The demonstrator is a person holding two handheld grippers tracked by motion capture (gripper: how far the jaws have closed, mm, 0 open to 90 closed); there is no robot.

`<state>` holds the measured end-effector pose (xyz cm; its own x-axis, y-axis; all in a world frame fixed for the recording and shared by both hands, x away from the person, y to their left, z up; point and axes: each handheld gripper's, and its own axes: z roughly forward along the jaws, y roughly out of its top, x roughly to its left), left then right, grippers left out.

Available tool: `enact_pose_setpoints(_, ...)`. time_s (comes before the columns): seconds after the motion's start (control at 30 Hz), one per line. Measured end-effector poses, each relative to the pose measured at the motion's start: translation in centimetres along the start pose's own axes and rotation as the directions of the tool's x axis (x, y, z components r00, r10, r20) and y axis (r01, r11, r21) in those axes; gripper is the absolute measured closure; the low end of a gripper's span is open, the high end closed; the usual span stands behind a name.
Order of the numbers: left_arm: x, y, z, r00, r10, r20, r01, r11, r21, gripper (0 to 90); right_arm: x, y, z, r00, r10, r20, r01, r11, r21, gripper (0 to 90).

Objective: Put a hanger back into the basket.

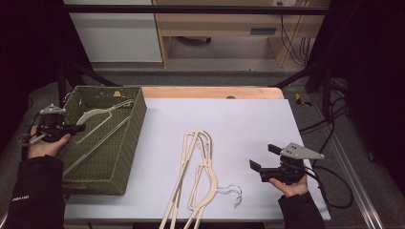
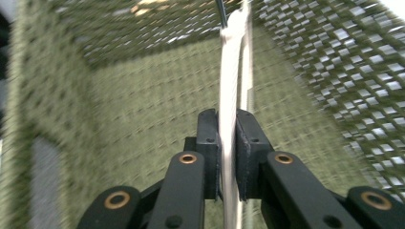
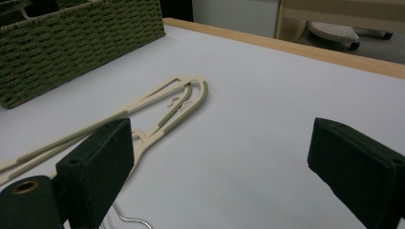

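Far left, my left tool (image 1: 79,127) sits at the near-left rim of the green woven basket (image 1: 122,143), jaws pinched on a cream hanger (image 1: 98,114) whose body lies slanted inside the basket. In the left gripper view the pads press both faces of that hanger (image 2: 229,119), basket weave behind. Mid-tabletop (image 1: 248,119), two more cream hangers (image 1: 198,171) lie loose and overlapping, wire hooks toward the near edge. Right of them my right tool (image 1: 263,157) hovers low, jaws wide apart, nothing between them.
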<state>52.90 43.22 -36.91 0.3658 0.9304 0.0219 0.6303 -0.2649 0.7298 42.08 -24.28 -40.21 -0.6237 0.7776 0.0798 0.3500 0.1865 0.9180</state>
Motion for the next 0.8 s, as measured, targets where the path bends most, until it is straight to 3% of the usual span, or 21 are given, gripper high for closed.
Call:
enact_pose_setpoints(0.07,0.4,-0.2,0.0,0.9993,-0.024,-0.027,0.025,0.9995,0.022,75.5,0.0,0.0,0.0,1.0000,-0.002,-0.003,0.002,1.000,0.003,9.1)
enact_pose_setpoints(0.17,0.8,-0.4,0.0,0.9985,-0.024,-0.049,0.027,0.9980,0.058,75.0,0.1,0.0,0.1,1.0000,0.001,-0.002,-0.001,1.000,0.005,9.1)
enact_pose_setpoints(0.2,1.0,-0.6,0.2,0.9960,-0.047,-0.077,0.052,0.9959,0.074,73.3,0.1,0.0,0.2,1.0000,-0.002,-0.005,0.002,1.000,0.005,9.1)
enact_pose_setpoints(0.23,1.0,-0.6,0.2,0.9960,-0.047,-0.077,0.052,0.9959,0.074,71.5,0.1,0.0,0.2,1.0000,-0.002,-0.005,0.002,1.000,0.005,9.1)
enact_pose_setpoints(0.3,1.2,-0.9,0.4,0.9906,-0.084,-0.108,0.094,0.9916,0.089,69.6,0.1,-0.1,0.2,1.0000,0.004,-0.008,-0.004,1.000,0.008,9.1)
enact_pose_setpoints(0.43,1.4,-1.1,0.3,0.9844,-0.109,-0.138,0.123,0.9878,0.096,60.0,0.1,-0.1,0.2,1.0000,0.003,-0.008,-0.003,1.000,0.008,9.1)
enact_pose_setpoints(0.53,1.5,-1.4,-0.8,0.9817,-0.143,-0.125,0.151,0.9873,0.051,58.9,0.2,0.0,0.1,1.0000,0.003,-0.008,-0.003,1.000,0.007,9.1)
enact_pose_setpoints(0.63,1.2,-1.5,-1.4,0.9828,-0.135,-0.126,0.141,0.9892,0.040,56.3,0.1,0.0,0.1,1.0000,0.003,-0.008,-0.003,1.000,0.005,9.1)
enact_pose_setpoints(0.7,0.7,-1.5,-2.4,0.9839,-0.138,-0.113,0.139,0.9903,-0.001,51.5,0.1,0.0,0.1,0.9999,0.004,-0.009,-0.004,1.000,0.003,9.1)
enact_pose_setpoints(0.73,0.1,-1.3,-3.3,0.9871,-0.125,-0.100,0.121,0.9916,-0.046,47.7,0.1,0.0,0.0,0.9999,-0.004,-0.011,0.004,1.000,0.002,9.1)
enact_pose_setpoints(0.77,0.1,-1.3,-3.3,0.9871,-0.125,-0.100,0.121,0.9916,-0.046,45.8,0.1,0.0,0.0,0.9999,-0.004,-0.011,0.004,1.000,0.002,9.1)
enact_pose_setpoints(0.8,-0.9,-1.0,-4.3,0.9904,-0.108,-0.087,0.099,0.9904,-0.096,43.1,0.1,0.0,0.0,0.9999,0.002,-0.011,-0.002,1.000,-0.002,9.1)
